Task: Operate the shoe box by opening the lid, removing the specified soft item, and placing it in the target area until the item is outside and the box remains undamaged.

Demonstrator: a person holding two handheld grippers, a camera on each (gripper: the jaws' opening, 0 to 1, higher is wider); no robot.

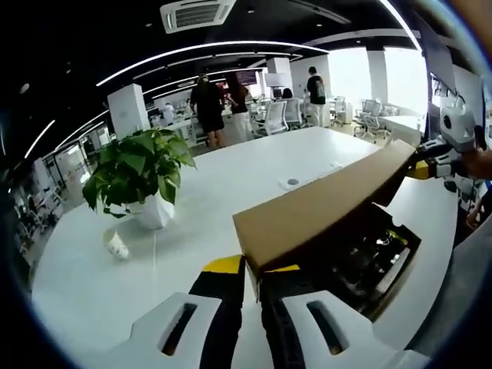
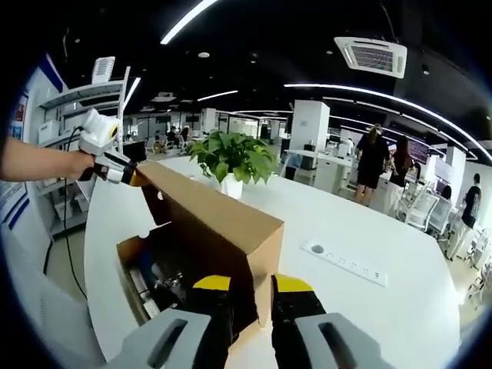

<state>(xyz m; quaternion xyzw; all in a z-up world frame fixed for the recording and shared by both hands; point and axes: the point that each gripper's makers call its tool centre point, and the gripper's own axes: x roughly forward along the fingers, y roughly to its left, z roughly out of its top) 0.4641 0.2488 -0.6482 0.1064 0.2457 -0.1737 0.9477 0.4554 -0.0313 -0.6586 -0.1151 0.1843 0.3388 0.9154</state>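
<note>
Left gripper view is showing the shoe box sitting on the white table, near the edge closest to the person, with its cardboard lid being raised on its hinge. The left gripper is pinching one end of the lid's front edge, its yellow-tipped jaws nearly closed on the cardboard. In the right gripper view the right gripper is clamping the opposite end of the same lid in the same way, jaws narrowed onto the cardboard wall. A potted plant is standing well apart, toward the table's middle, with a small white object lying beside it.

Judging progress: the opening step looks partly done, as the lid is standing tilted up and dark contents are showing inside. I cannot tell which is the soft item; removing and placing it are still outstanding.
</note>
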